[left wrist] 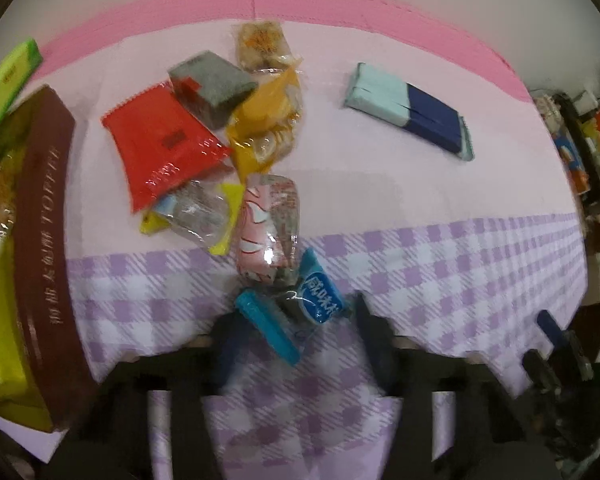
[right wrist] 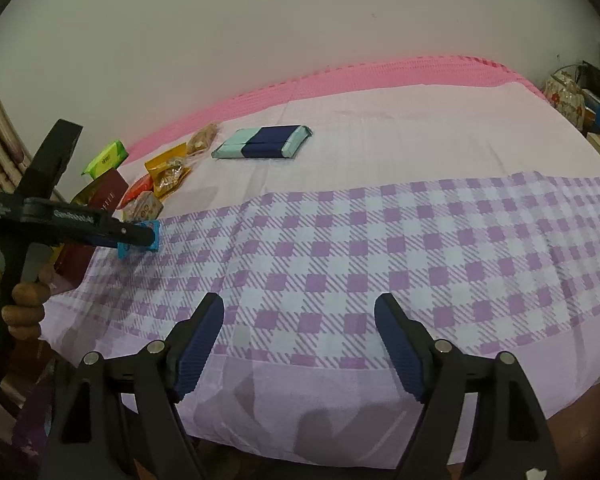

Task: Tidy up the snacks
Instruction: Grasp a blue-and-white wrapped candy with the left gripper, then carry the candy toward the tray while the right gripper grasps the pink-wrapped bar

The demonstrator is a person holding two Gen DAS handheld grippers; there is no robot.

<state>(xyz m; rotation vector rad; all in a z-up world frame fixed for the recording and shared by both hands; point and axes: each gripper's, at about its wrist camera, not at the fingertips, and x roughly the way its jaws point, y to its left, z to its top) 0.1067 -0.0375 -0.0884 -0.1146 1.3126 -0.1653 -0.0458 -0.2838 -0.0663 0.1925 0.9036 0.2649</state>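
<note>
Purple-and-white checks cover the near strip of the tablecloth (right wrist: pixel 380 248), which turns plain pink toward the far edge. The left gripper (left wrist: pixel 296 316) reaches over the checked strip near the left end of the table, and a blue snack packet (left wrist: pixel 300 304) lies between its fingers; motion blur hides whether the jaws are clamped on it or merely around it, so I cannot tell. From the right wrist view that same packet sits at the tip of the left gripper, low over the cloth.

Just beyond the packet lies a loose pile: a pink-wrapped snack (left wrist: pixel 266 228), a clear-and-yellow wrapper (left wrist: pixel 196 216), a red packet (left wrist: pixel 164 140), a grey bar (left wrist: pixel 212 84) resting on the red one, a yellow pouch (left wrist: pixel 264 124) and a clear pack of pale biscuits (left wrist: pixel 260 44) nearest the far edge. At the left edge stands a brown box (left wrist: pixel 44 240) lettered TOFFEE, with packets inside, and a green packet (left wrist: pixel 8 76) beyond it. A mint-and-navy pack (left wrist: pixel 408 108) lies apart, on the plain pink cloth.

The right gripper (right wrist: pixel 300 344) hovers over the near edge, jaws spread wide, holding nothing.
</note>
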